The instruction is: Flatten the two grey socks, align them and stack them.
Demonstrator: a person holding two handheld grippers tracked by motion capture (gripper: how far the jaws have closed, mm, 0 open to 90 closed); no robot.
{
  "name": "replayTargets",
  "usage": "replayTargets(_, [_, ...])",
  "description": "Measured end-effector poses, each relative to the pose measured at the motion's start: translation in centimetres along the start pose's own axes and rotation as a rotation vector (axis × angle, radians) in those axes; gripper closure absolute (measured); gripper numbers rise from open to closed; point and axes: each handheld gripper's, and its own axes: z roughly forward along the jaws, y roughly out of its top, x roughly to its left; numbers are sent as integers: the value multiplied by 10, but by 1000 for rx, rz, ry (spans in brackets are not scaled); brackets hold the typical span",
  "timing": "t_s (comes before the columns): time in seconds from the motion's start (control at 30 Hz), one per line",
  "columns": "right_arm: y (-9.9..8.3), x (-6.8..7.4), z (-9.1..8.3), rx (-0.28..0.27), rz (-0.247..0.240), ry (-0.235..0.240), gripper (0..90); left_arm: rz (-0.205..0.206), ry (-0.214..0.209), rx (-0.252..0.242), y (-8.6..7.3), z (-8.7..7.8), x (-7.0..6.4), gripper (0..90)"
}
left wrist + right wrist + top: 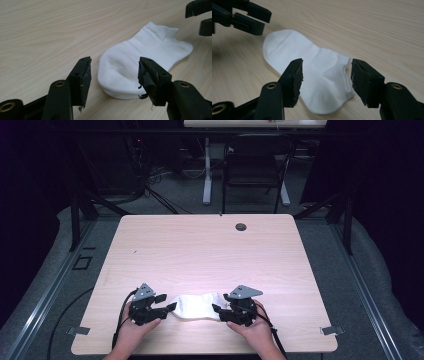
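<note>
A white ankle sock [196,306] lies flat near the table's front edge, between the two grippers. My left gripper [169,303] is at its left end, open, its jaws either side of the toe [117,82] without gripping it. At the sock's right end my right gripper [217,311] stands open too, jaws straddling the cuff end [329,87]. In the left gripper view the sock [142,57] stretches away toward the other gripper's jaws at the top right. The right gripper view has the sock [294,52] running toward the left gripper at the top left.
The light wooden table [200,250] has a round cable grommet [241,226] near its far edge. A chair [252,167] and a desk leg [207,170] stand on the floor beyond it. A person's hands hold both grippers at the front edge.
</note>
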Motion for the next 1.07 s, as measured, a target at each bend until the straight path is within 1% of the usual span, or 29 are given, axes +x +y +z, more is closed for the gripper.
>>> replayTargets(0.07, [2,0,-4,-2,20,36,428,-3,9,-1,0,-4,3,443])
replayTargets(0.1, [2,0,-4,-2,20,36,428,-3,9,-1,0,-4,3,443])
replayTargets(0.13, [4,2,-6,-16,10,41,436,-5,14,-2,0,-6,4,443])
replayTargets(0.17, [4,3,-8,-15,0,40,438,-3,16,-4,0,-7,6,443])
replayTargets(0.23, [2,5,-11,-5,-18,23,445,-7,23,-8,-1,-10,8,442])
replayTargets(0.27, [1,5,-12,2,-16,21,461,-7,25,-11,-1,-10,10,442])
replayTargets(0.33, [-4,5,-16,34,13,20,492,-13,30,-6,-2,-11,12,442])
replayTargets(0.43, [-11,2,-20,47,22,-8,514,-18,36,0,-3,-10,16,441])
replayTargets(0.5, [-15,-2,-20,39,37,-22,525,-20,39,7,-4,-9,18,441])
replayTargets(0.53, [-18,-3,-18,19,44,-35,527,-27,39,1,-5,-8,19,441])
replayTargets(0.63, [-24,-10,-15,-11,51,-68,525,-28,41,12,-7,-6,22,441])
replayTargets(0.7, [-26,-16,-13,-15,44,-100,518,-30,52,20,-8,-4,23,438])
replayTargets(0.73, [-26,-18,-13,-19,47,-109,512,-29,50,24,-8,-3,24,438])
replayTargets(0.83, [-31,-24,-14,-21,72,-122,506,-25,64,28,-9,-1,26,434])
replayTargets(0.9, [-32,-25,-13,-29,76,-125,502,-25,72,30,-9,0,26,434])
replayTargets(0.97, [-33,-27,-14,-27,68,-137,494,-23,67,39,-9,1,25,434])
replayTargets(1.07, [-33,-30,-15,-31,91,-141,486,-7,68,37,-9,2,21,436])
